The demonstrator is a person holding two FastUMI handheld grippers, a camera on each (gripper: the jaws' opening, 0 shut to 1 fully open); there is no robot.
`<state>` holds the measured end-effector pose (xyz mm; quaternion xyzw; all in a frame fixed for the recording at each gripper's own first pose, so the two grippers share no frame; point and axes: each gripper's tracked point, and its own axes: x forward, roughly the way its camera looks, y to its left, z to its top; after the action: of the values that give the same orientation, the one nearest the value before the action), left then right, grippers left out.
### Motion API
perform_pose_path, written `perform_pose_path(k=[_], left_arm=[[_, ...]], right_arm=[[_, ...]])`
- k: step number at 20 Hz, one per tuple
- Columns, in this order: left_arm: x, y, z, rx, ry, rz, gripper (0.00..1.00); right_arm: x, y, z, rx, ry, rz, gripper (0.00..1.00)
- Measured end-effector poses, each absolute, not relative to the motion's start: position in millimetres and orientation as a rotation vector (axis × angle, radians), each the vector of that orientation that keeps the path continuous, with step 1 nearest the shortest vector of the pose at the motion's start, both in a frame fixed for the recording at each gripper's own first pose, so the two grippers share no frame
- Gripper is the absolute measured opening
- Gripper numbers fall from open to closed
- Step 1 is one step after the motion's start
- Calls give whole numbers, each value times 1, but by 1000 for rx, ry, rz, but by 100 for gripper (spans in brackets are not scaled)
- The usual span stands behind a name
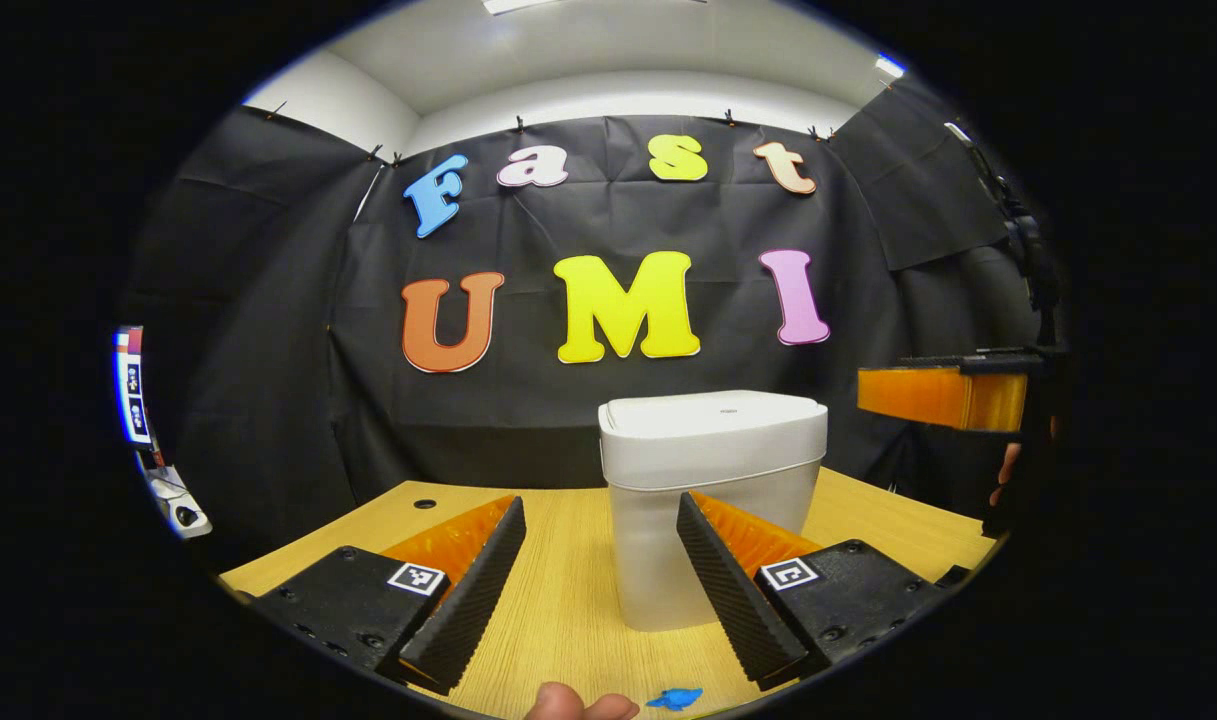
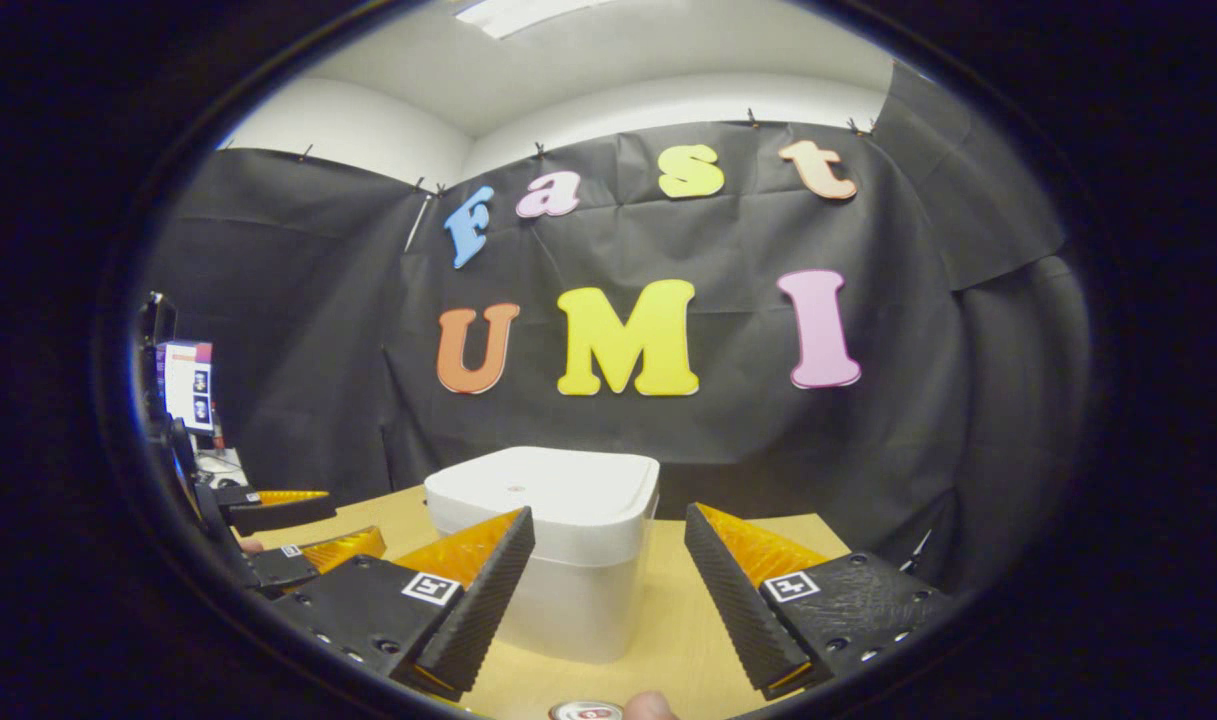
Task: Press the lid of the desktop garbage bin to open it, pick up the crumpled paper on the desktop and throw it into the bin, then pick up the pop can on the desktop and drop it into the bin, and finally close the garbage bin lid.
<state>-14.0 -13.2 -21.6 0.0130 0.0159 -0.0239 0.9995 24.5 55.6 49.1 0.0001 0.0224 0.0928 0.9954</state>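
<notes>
Bin (image 1: 713, 500) stands upright on the wooden desk (image 1: 558, 600), lid (image 1: 713, 415) down and flush, so step one, the press, looks not yet done. Left tongs (image 1: 600, 590) are spread wide with nothing between the fingers, held low over the desk with the bin straight ahead and apart from both fingers. Right tongs (image 2: 608, 600) likewise spread and empty, facing the bin (image 2: 558, 560) from its other side, a bit higher, looking down onto the lid top (image 2: 543, 485). The right tongs also show at the far right of the left gripper view (image 1: 943, 397), raised near lid level, with a bit of a hand below them. A can top (image 2: 586, 711) peeks in at the bottom edge of the right gripper view, on the desk just under the right tongs; too little shows to say more. Small blue scrap (image 1: 675, 697) at the bottom of the left gripper view, cannot tell what it is. Crumpled paper not made out. Handling guess: bin is rigid smooth plastic, probably light, so could slide or tip under a sideways shove; press straight down on the flat lid top with one fingertip. Can is likely thin, light and slick: take it across the middle of the body, gentle squeeze.
</notes>
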Motion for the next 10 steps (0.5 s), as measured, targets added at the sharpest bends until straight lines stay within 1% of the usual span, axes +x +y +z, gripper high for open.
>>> perform_pose_path(k=[2, 3, 5, 8, 9, 10], left_arm=[[-14, -6, -21, 12, 33, -33, 98], [-14, -3, -22, 4, 36, -26, 98], [-16, 0, -21, -7, 35, -15, 99], [-18, 4, -20, -1, 30, -5, 98], [-18, 4, -20, 1, 29, -2, 98], [-18, 5, -23, -2, 32, 0, 98]], right_arm=[[36, 65, 59, 2, 53, 214, 94], [44, 68, 62, 8, 56, 221, 92], [57, 78, 67, 16, 69, 243, 78], [74, 92, 71, -27, 104, 263, 75], [77, 100, 72, -32, 110, 284, 63], [81, 104, 71, -28, 123, 291, 63]])
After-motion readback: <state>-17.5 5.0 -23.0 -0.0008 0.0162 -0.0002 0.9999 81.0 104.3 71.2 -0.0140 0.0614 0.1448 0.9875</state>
